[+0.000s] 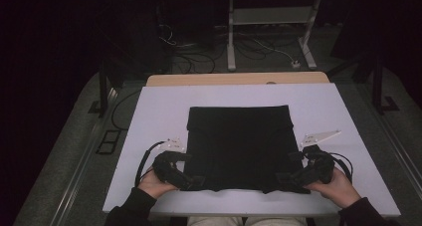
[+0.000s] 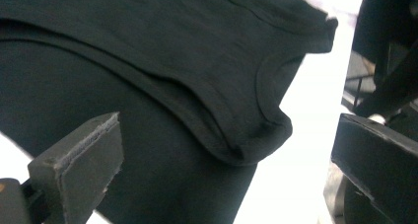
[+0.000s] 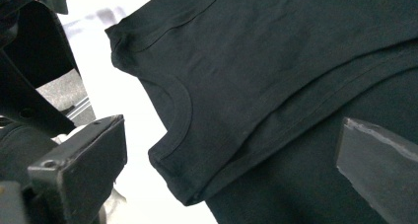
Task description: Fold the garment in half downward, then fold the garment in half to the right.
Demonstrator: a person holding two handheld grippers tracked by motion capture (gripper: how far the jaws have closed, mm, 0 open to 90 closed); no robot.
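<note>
1. High view: nearest the camera, the person's 2 hands hold the grippers at the near edge of the table. The left gripper sits at the near left corner of the black shirt, the right gripper at its near right corner. The shirt lies folded into a flat rectangle in the middle of the white table top.

2. Left gripper view: the 2 jaws stand wide apart at the bottom corners of the frame, with nothing pressed between them. The shirt lies just ahead, a hemmed armhole edge curling toward the white surface.

3. Right gripper view: the jaws again stand wide, pads clear of the cloth. The shirt lies flat beyond them, a curved hemmed edge and a folded layer on top.

4. Step in hand, as I judge it: a fold looks just laid down and both claws have let go of the near corners.

5. Next move probably calls for drawing both grippers clear without dragging the cloth, then picking new grip points for another fold, pinching all layers evenly.
</note>
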